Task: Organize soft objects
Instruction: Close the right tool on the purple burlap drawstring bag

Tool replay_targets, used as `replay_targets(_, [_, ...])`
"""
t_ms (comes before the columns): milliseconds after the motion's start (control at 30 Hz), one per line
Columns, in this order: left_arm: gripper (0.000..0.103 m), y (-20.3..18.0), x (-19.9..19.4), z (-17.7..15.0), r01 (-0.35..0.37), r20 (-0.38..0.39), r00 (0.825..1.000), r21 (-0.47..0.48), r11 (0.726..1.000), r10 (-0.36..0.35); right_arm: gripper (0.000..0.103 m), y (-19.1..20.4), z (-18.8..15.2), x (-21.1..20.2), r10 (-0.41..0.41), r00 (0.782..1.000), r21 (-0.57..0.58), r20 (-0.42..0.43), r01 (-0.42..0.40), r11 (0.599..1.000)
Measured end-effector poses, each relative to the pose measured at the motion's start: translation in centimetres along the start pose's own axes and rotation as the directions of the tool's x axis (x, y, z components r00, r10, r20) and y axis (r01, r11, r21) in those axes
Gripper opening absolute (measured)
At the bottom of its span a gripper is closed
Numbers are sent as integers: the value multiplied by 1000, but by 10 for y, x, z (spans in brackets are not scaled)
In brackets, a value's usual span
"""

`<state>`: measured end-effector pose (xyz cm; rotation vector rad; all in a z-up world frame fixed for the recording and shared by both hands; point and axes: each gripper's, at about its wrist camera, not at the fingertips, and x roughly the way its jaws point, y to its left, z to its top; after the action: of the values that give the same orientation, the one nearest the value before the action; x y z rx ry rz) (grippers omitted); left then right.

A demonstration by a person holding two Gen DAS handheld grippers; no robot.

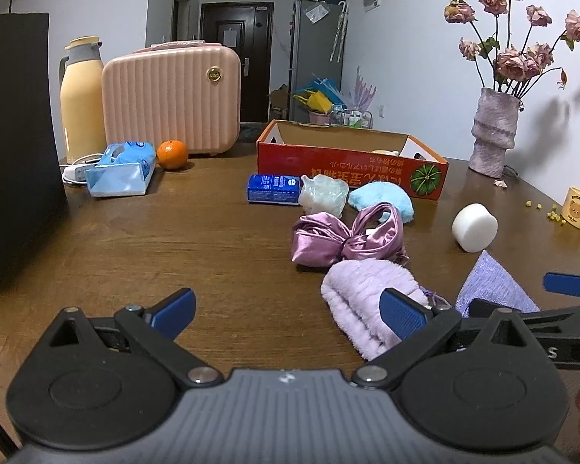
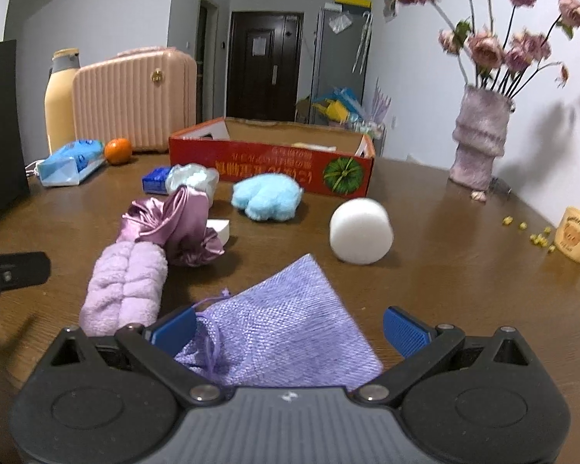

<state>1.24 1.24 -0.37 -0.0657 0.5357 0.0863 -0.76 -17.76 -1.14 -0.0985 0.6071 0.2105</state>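
Soft things lie on the brown table in front of a red cardboard box (image 1: 344, 164) (image 2: 274, 168). A lilac rolled towel (image 1: 361, 301) (image 2: 125, 284) lies beside a purple satin bonnet (image 1: 344, 237) (image 2: 174, 224). Behind them are a light blue plush piece (image 1: 382, 197) (image 2: 266, 197) and a pale crumpled bag (image 1: 324, 193) (image 2: 191, 179). A white foam cylinder (image 1: 475, 227) (image 2: 360, 231) lies to the right. My left gripper (image 1: 290, 311) is open, its right finger at the towel. My right gripper (image 2: 290, 330) is open around a lavender drawstring pouch (image 2: 286, 321) (image 1: 491, 282).
A pink case (image 1: 170, 96), a yellow thermos (image 1: 80, 96), an orange (image 1: 172, 153), a tissue pack (image 1: 121, 170) and a blue box (image 1: 272, 188) sit toward the left back. A dark panel (image 1: 15, 147) stands at left. A flower vase (image 2: 479, 137) and yellow mug (image 2: 576, 236) stand at right.
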Motion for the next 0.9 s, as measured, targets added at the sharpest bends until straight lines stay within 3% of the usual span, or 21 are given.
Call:
replay_targets(567, [103, -4, 9, -3, 8, -26, 1000, -6, 1000, -8, 102, -10, -7, 35, 61, 995, 69, -84, -55, 996])
replay_targets(767, [103, -10, 13, -3, 10, -37, 999, 2, 1000, -10, 80, -15, -8, 34, 117, 990, 101, -83, -109, 989])
replay_targets(833, [103, -11, 14, -3, 7, -43, 999, 3, 1000, -7, 60, -17, -8, 33, 125, 989, 103, -73, -117, 988])
replay_targets(900, [103, -11, 14, -3, 4, -45, 999, 3, 1000, -4, 55, -20, -8, 32, 138, 988, 113, -65, -130, 985])
